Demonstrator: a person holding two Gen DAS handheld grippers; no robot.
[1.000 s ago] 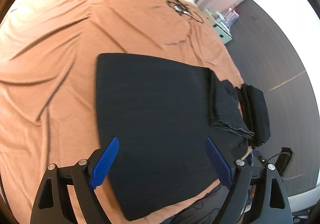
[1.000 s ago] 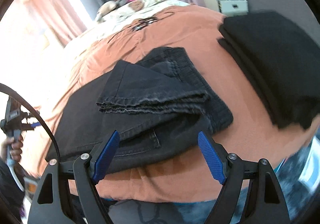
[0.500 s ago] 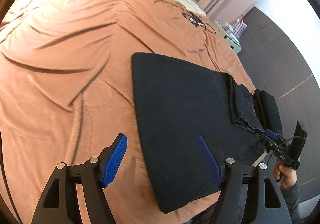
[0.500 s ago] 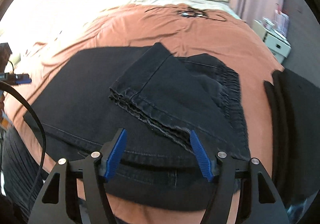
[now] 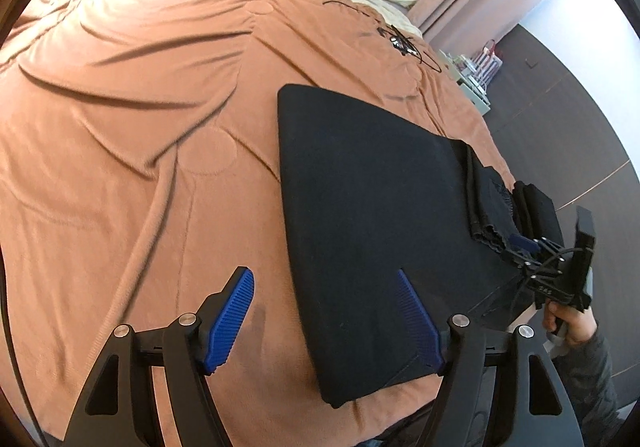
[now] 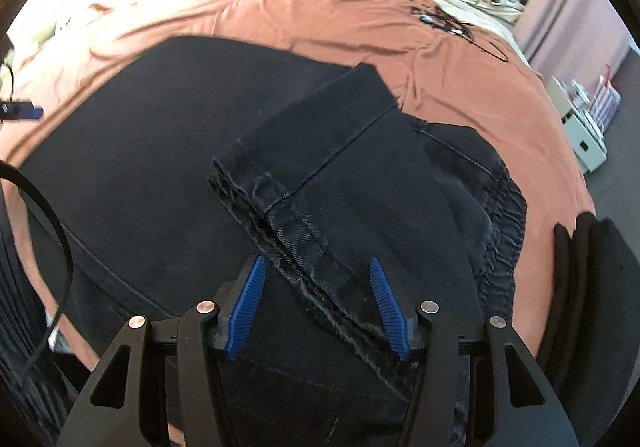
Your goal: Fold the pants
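Bedroom, orange bedspread (image 5: 140, 135) wrinkled, black pants (image 5: 372, 207) lying flat on it near my edge of the bed. Long axis runs across the bed, side to side between my two hands: folded end at left, waistband (image 6: 500, 215) at right with the hem ends (image 6: 272, 203) doubled back on top of it. Second stack of dark cloth (image 6: 592, 267) sits just beside the waistband, apart from it. Left tongs (image 5: 326, 323) wide, empty, hovering over the near-left corner of the pants, one pad over bedspread, one over cloth. Right tongs (image 6: 320, 307) closing at mid gap around the frayed hem layers; cloth is between the pads but I don't see them pressing yet. Risks, my read: right pinch catches only the top hem layer, so the stack splays when lifted; or bites too deep and drags the waistband along. Left side could grab bedspread with the pants given that straddle. Uneven lift between hands would skew the next fold.
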